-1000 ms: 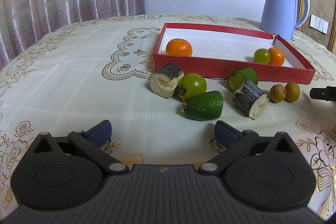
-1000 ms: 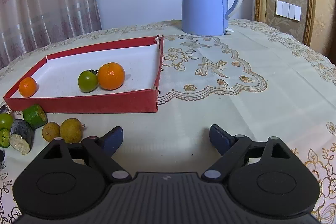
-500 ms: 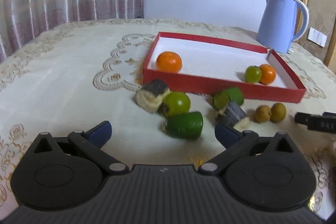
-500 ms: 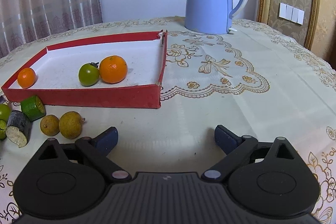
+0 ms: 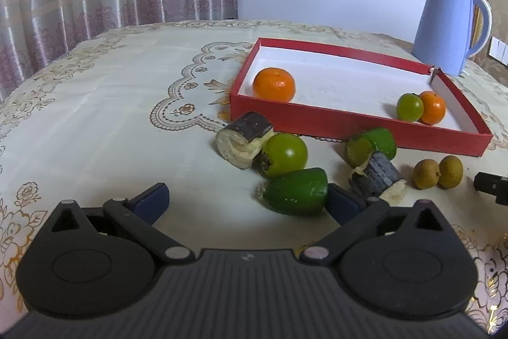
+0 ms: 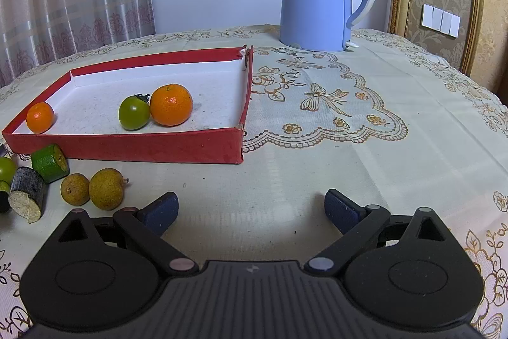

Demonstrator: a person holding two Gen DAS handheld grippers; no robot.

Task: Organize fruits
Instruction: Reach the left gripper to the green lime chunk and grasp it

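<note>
The left gripper [image 5: 246, 200] is held low over the cream embroidered tablecloth [image 5: 104, 116] with its jaws spread wide and nothing between them. Just ahead of its right fingertip [image 5: 344, 205], a dark green cucumber-like stub with one cut end [image 5: 297, 191] is seen lying on its side, its long axis running roughly across the view, so that it sits ahead and to the right of the gap rather than centred in it. A rightward shift is judged necessary before closing. Behind it, a round green fruit [image 5: 284, 154] is touching a dark-skinned, pale-fleshed cut piece [image 5: 243, 138]; a second such piece [image 5: 376, 177] and another green stub [image 5: 371, 145] lie to the right, with two small brown round fruits [image 5: 438, 172] beyond. The right gripper [image 6: 250, 212] is likewise released and empty, and is nearer those brown fruits. Farther back, a shallow red cardboard tray [image 5: 349, 124] holds two oranges and a green fruit, and a pale blue electric kettle [image 5: 451, 27] stands behind.
</note>
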